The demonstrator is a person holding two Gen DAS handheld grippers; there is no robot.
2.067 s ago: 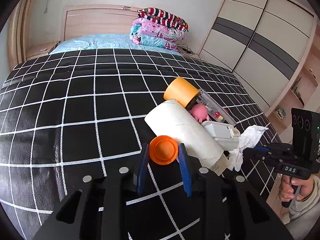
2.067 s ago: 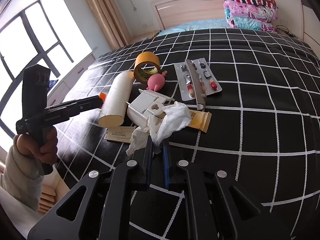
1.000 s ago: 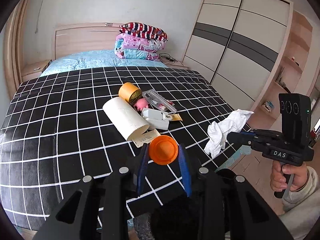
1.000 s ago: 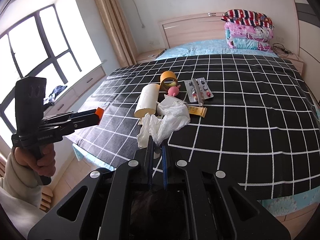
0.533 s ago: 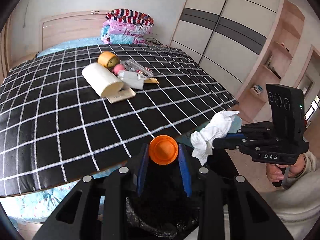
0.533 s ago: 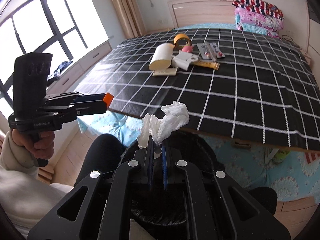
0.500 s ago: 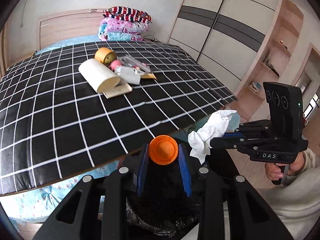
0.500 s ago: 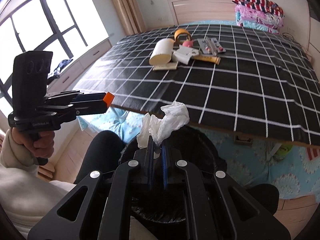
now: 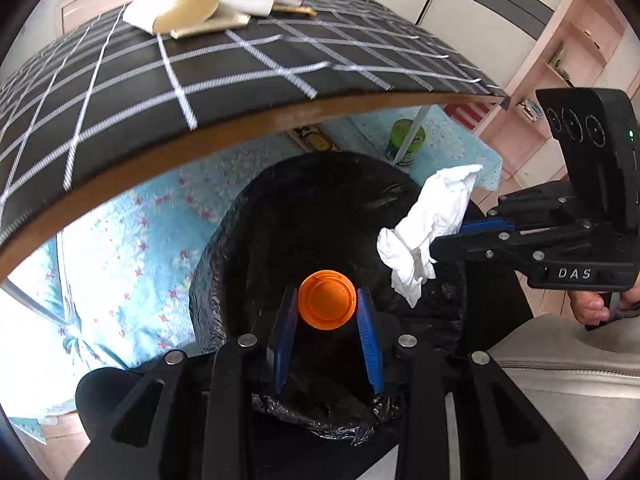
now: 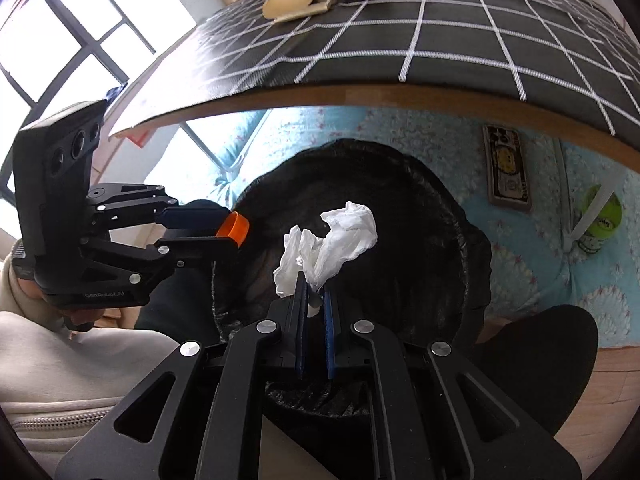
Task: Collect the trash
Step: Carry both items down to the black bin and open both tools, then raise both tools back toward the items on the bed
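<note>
My left gripper (image 9: 327, 305) is shut on an orange bottle cap (image 9: 327, 299) and hangs over the mouth of a bin lined with a black bag (image 9: 224, 248). From the right wrist view the same left gripper (image 10: 230, 229) and the cap (image 10: 236, 227) sit at the bin's left rim. My right gripper (image 10: 314, 286) is shut on a crumpled white tissue (image 10: 332, 240) above the black bag (image 10: 460, 256). In the left wrist view the tissue (image 9: 432, 224) and the right gripper (image 9: 444, 240) hover over the bin's right side.
The black checked table (image 9: 248, 76) stands just beyond the bin, with a white roll (image 9: 160, 12), a tape roll, a box and packets far back. A green can (image 9: 405, 142) and a table leg stand under it. A person's knees (image 10: 560, 352) flank the bin.
Both grippers have dropped from table height and tipped downward, so they now hang over the bin below the table edge. The cap and the tissue are still held.
</note>
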